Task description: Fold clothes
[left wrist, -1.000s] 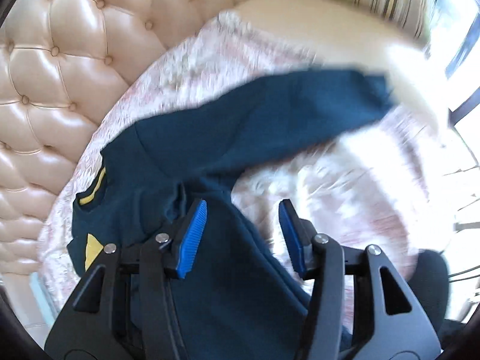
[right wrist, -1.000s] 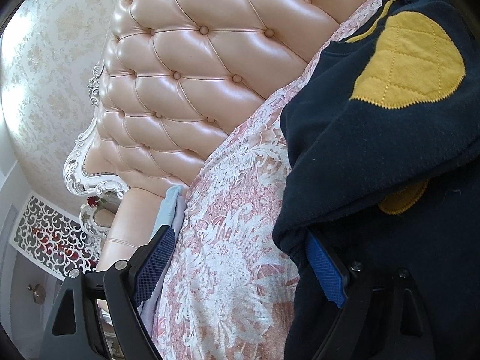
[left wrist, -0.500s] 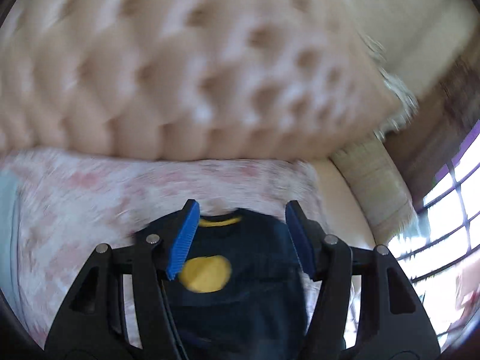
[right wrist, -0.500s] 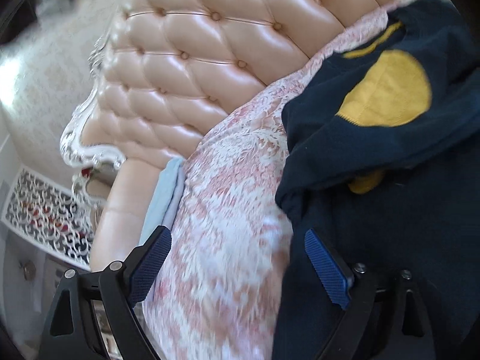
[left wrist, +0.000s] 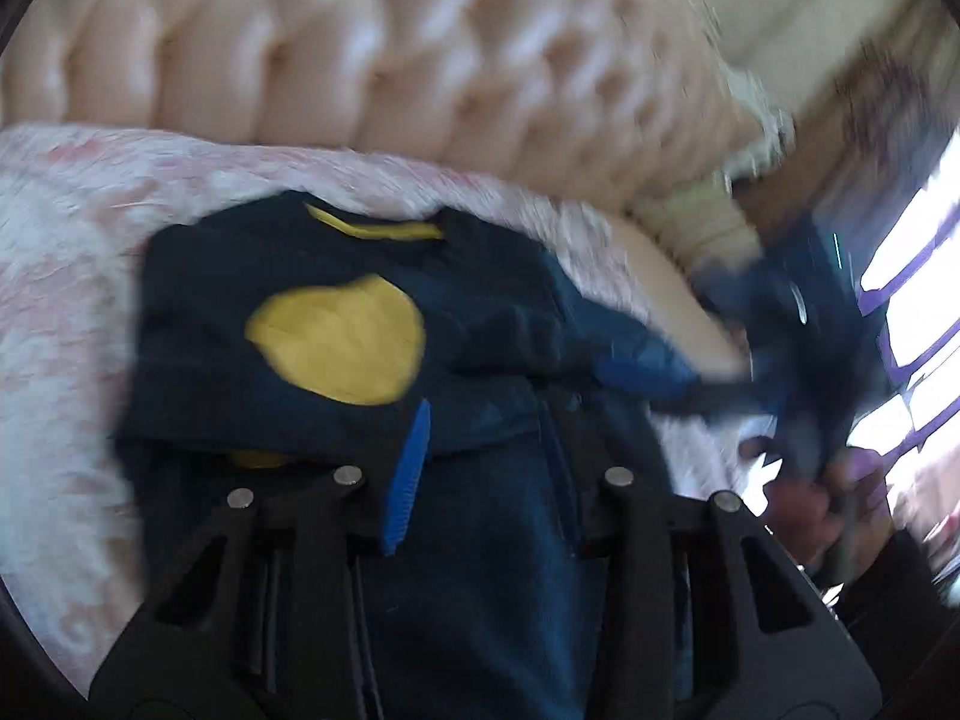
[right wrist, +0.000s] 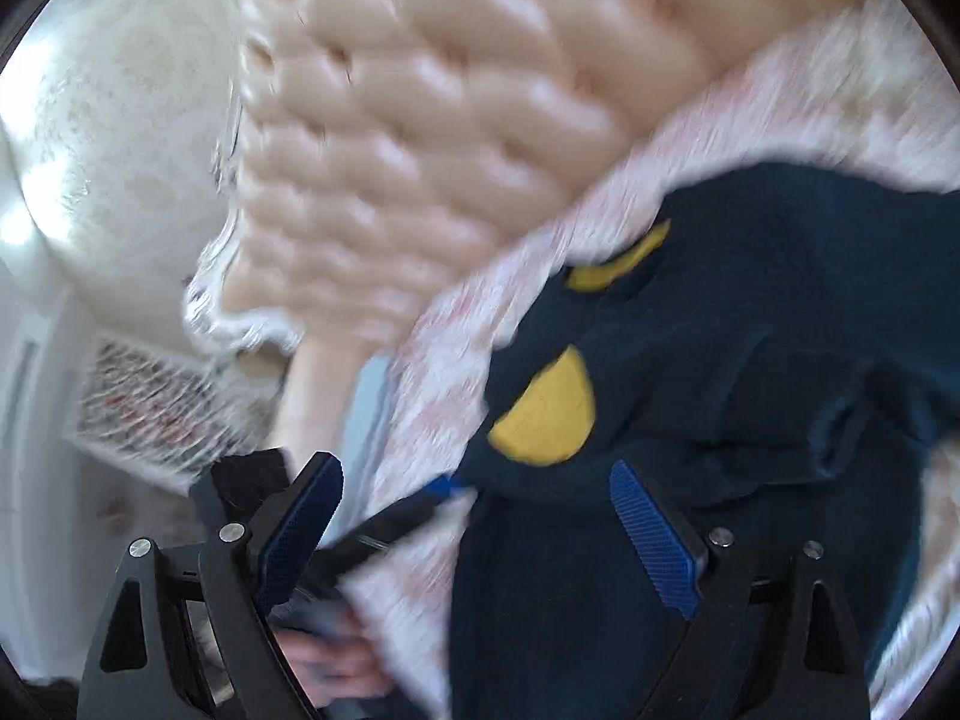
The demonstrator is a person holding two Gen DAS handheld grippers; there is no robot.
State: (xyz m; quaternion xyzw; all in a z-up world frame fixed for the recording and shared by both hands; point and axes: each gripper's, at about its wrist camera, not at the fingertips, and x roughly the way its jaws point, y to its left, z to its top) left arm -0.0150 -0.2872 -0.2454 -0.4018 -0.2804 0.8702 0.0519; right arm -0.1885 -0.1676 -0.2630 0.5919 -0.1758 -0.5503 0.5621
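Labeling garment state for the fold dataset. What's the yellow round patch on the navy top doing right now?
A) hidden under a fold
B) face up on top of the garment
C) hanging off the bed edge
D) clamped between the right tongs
B: in both wrist views the yellow patch shows uncovered on the upper layer of the navy top, which lies on the pink floral bedspread.

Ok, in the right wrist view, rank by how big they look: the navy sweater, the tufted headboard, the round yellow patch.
1. navy sweater and tufted headboard: alike, fisheye makes it unsure.
2. round yellow patch: clearly smallest.
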